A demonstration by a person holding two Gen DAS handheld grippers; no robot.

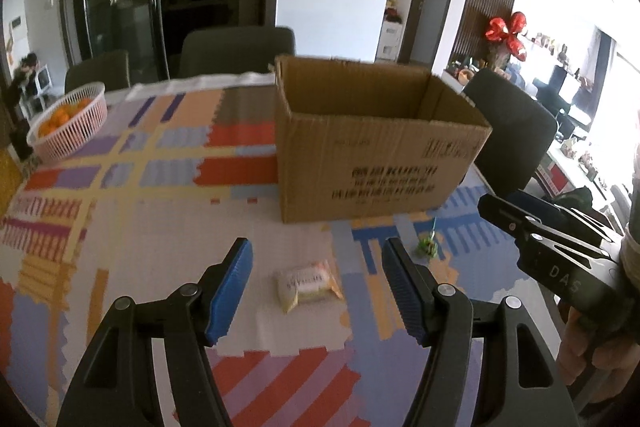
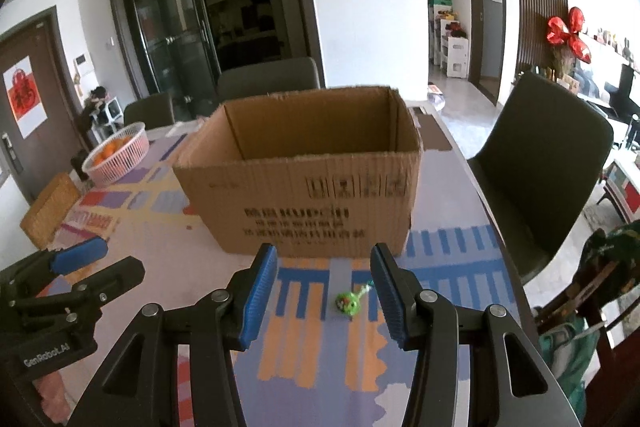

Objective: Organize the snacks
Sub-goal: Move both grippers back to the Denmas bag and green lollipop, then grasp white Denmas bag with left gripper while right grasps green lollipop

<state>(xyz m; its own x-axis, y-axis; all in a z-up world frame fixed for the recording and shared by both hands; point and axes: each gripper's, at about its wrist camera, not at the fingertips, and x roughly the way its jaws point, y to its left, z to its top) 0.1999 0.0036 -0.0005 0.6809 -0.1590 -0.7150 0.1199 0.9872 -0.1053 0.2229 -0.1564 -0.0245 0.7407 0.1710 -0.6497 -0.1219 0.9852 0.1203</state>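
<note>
A pale yellow and orange snack packet (image 1: 307, 283) lies flat on the patterned tablecloth. My left gripper (image 1: 318, 259) hovers over it, open, with the packet seen between its blue pads and untouched. A small green wrapped candy (image 2: 349, 301) (image 1: 427, 247) lies to the right, in front of the open cardboard box (image 2: 304, 183) (image 1: 372, 147). My right gripper (image 2: 324, 265) stands open above the candy, which shows between its pads without contact. Each gripper shows at the edge of the other's view: the right gripper (image 1: 502, 213) and the left gripper (image 2: 96, 261).
A pink basket (image 1: 70, 131) (image 2: 120, 155) of oranges stands at the table's far left. Dark chairs (image 2: 540, 163) (image 1: 236, 47) ring the table; its right edge (image 2: 500, 247) runs close to the candy. A hand (image 1: 596, 343) holds the right gripper.
</note>
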